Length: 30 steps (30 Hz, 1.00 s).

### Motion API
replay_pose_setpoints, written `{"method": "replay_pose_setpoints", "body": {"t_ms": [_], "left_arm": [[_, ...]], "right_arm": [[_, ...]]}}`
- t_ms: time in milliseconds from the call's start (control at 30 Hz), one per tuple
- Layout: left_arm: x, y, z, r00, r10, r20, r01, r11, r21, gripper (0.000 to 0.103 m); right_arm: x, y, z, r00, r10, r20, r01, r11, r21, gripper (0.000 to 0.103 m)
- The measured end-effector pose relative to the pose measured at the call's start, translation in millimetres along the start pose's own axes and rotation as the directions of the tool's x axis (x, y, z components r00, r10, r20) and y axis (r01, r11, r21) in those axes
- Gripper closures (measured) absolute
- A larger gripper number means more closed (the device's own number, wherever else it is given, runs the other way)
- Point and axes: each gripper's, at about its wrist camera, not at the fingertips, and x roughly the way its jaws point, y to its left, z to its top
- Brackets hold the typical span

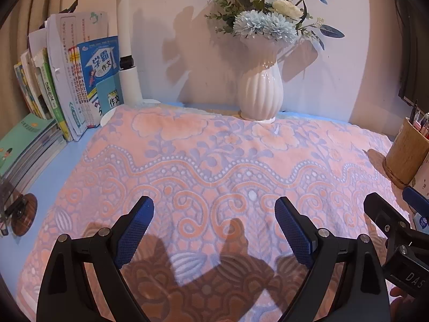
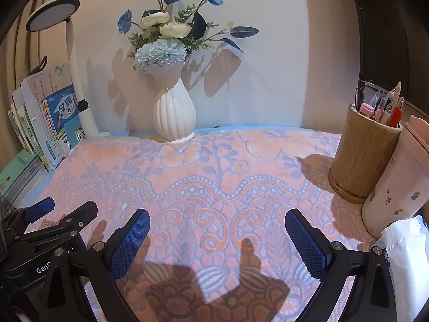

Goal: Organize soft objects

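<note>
Left wrist view: the patterned towel (image 1: 209,166) lies flat across the blue desk (image 1: 67,153), its long axis running side to side, directly beneath both grippers. The left gripper (image 1: 214,228) and right gripper (image 2: 217,238) hover with jaws wide, empty, equally near its front edge.

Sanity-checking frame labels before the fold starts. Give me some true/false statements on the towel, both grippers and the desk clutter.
1. The orange and lilac patterned towel lies spread flat. True.
2. The left hand-held gripper is shut on the towel. False: open, holding nothing.
3. The right hand-held gripper is open. True.
4. The white ribbed ceramic vase lies tipped over. False: it stands upright, holding flowers.
5. The round bamboo pen holder stands on the towel's right side. True.
</note>
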Motion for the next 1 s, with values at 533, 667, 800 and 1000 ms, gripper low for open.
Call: {"method": "replay_pose_setpoints", "body": {"t_ms": [533,667,800,1000], "left_arm": [[1.0,0.2,-0.8,1.0,-0.012,-0.013,0.012,1.0,-0.007,0.012],[1.0,-0.7,-1.4,1.0,-0.012,-0.015,0.012,1.0,-0.008,0.012],[0.5,-1.1,-1.6,1.0,-0.013,-0.017,0.013,1.0,-0.011,0.012],[1.1,-1.0,-1.3,1.0,-0.021,-0.02,0.021,1.0,-0.012,0.012]], "right_arm": [[0.1,1.8,0.2,1.0,-0.004,-0.002,0.004,1.0,-0.003,0.002],[0.1,2.0,0.5,1.0,-0.005,-0.002,0.005,1.0,-0.003,0.002],[0.1,2.0,0.8,1.0,-0.005,-0.002,0.005,1.0,-0.003,0.002],[0.4,2.0,0.7,1.0,-0.005,-0.003,0.005,1.0,-0.004,0.002]]}}
